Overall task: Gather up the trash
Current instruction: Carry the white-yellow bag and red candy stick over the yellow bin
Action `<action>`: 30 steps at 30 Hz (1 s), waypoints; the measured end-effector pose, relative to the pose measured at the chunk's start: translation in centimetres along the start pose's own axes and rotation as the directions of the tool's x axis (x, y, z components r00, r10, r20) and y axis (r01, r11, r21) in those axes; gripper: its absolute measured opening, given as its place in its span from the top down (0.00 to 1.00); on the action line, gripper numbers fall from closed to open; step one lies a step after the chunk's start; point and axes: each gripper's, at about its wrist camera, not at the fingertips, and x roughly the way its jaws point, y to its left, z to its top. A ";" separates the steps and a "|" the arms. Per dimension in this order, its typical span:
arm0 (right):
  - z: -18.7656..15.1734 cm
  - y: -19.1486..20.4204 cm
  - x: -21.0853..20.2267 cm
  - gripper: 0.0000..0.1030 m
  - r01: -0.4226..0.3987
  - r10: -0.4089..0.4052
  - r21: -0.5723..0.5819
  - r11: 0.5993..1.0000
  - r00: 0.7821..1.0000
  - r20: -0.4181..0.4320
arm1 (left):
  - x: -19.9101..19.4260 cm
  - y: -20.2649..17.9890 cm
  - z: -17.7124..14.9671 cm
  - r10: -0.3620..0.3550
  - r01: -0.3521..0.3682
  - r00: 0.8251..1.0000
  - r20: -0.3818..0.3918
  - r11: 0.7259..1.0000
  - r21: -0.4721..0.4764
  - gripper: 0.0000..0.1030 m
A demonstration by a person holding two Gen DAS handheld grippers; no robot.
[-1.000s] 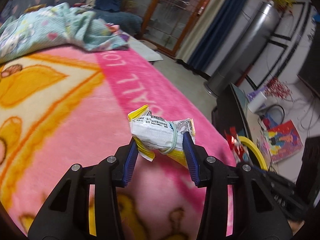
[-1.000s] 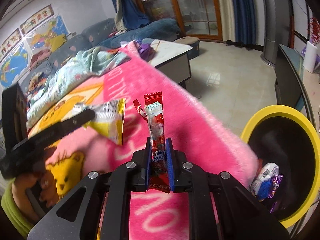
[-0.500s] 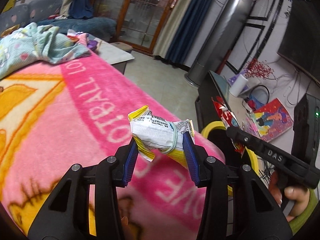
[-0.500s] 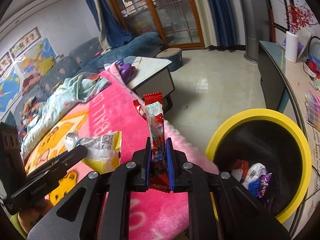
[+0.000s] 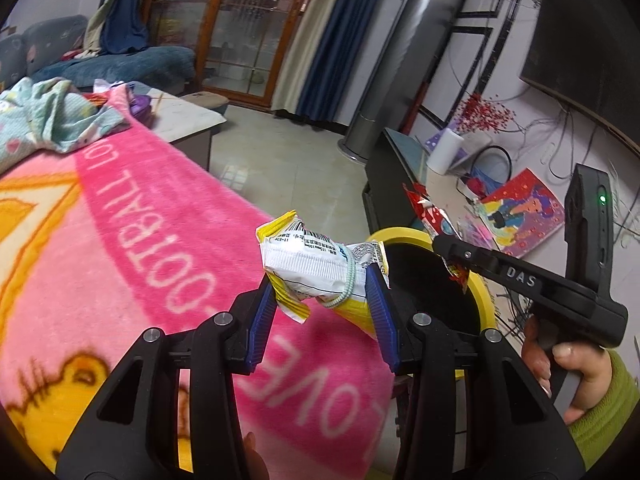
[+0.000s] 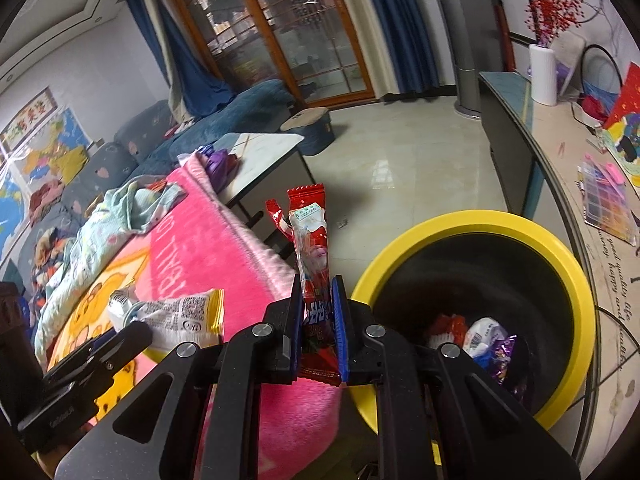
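Trash sat in both my grippers. My left gripper (image 5: pixel 322 300) stood partly open, its blue pads (image 5: pixel 262 320) pressed on a crumpled white-and-yellow packet (image 5: pixel 308 268), held above the pink blanket (image 5: pixel 120 240) near its edge. My right gripper (image 6: pixel 318 312) was nearly closed, pinching a thin red wrapper (image 6: pixel 312 240) that stood upright between the fingers. Just beside it on the floor was the yellow-rimmed bin (image 6: pixel 480 220), with a few wrappers (image 6: pixel 480 334) lying inside.
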 end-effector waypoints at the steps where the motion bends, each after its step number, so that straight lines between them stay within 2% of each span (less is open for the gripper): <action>1: 0.0 -0.4 -0.2 0.87 0.005 -0.005 0.008 1.000 1.000 0.003 | 0.0 -0.2 0.0 -0.005 0.005 1.000 0.000 1.000 0.007 0.65; 19: 0.5 -6.6 -3.3 0.87 0.087 -0.097 0.131 0.987 0.993 0.068 | 1.4 -6.0 -0.7 -0.074 0.075 0.997 -0.016 0.989 0.127 0.65; 30: 0.6 -10.2 -4.4 0.87 0.107 -0.125 0.197 0.975 0.989 0.081 | 2.4 -9.0 -1.5 -0.096 0.102 0.995 -0.040 0.975 0.198 0.65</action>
